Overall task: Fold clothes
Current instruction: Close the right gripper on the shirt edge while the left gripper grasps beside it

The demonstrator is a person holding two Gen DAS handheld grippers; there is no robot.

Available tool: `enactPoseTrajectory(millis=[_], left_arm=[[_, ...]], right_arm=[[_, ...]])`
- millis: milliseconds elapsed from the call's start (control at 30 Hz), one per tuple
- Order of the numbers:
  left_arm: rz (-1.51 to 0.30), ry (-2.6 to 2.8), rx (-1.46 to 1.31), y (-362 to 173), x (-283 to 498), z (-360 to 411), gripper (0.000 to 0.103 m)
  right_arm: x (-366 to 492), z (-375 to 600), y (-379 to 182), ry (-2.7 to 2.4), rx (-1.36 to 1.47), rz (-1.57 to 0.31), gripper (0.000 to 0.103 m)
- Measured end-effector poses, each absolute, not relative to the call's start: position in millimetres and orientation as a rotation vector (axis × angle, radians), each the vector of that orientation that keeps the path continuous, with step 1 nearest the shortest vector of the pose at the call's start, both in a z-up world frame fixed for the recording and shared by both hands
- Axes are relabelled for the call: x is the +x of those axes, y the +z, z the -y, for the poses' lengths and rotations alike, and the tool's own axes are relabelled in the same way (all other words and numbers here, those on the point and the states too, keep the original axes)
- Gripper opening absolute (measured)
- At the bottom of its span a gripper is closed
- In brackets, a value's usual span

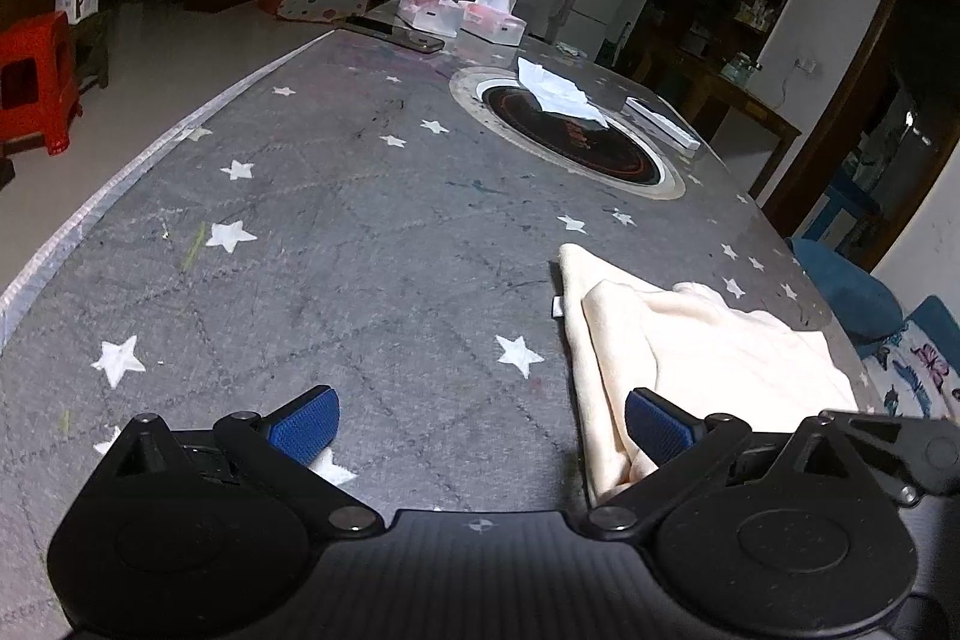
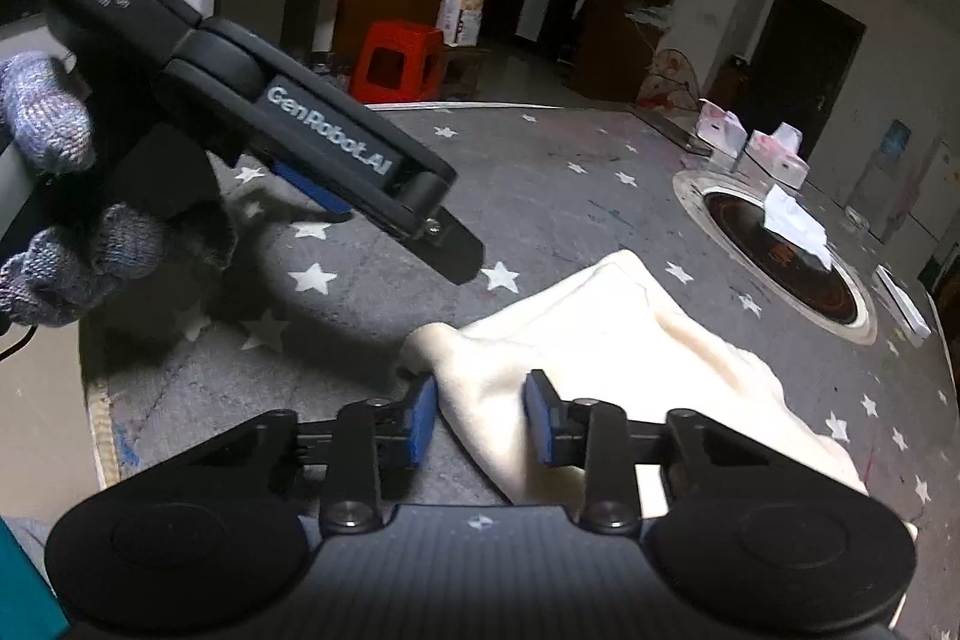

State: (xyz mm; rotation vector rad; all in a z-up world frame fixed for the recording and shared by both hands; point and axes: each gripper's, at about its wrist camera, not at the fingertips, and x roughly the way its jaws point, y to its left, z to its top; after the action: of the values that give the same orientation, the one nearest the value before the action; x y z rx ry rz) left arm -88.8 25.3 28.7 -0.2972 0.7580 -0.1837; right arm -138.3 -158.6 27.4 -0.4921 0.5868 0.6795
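A cream cloth (image 1: 720, 352) lies loosely folded on the near right part of the grey star-patterned table cover (image 1: 360, 250). My left gripper (image 1: 480, 400) is wide open above bare cover, and its right finger hangs over the cloth's left edge. In the right wrist view the cream cloth (image 2: 600, 316) has its near left edge between the blue pads of my right gripper (image 2: 480, 379). Those jaws stand narrowly apart without pinching the fabric. The left gripper (image 2: 396, 226) hovers at upper left, held by a gloved hand (image 2: 54, 130).
A round dark hob (image 1: 570, 142) is set into the table's far half, with crumpled white paper (image 1: 558, 91) on it. Two tissue boxes (image 1: 462, 10) and a slim white box (image 1: 663, 124) stand nearby. A red stool (image 1: 36, 76) is on the floor at left.
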Motion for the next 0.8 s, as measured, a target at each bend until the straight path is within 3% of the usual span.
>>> enactPoseTrajectory(millis=[300,533,800], left_arm=[[-0.767,-0.205,-0.336,32.8,-85.6,-19.3,0.103],[-0.785,-0.265,-0.406,36.4,-78.3,-8.9,0.103],[-0.816,-0.317,-0.486,32.8,-61.8,9.1,0.102]], right_arm=[[-139.7,155.5,27.9,0.684,-0.474,-0.568,0.038],[-129.8,164.3,34.0,0.691,-0.383,-0.587,0.019],[-116.5,190.1,51.9,0.708,-0.205,-0.615,0.017]])
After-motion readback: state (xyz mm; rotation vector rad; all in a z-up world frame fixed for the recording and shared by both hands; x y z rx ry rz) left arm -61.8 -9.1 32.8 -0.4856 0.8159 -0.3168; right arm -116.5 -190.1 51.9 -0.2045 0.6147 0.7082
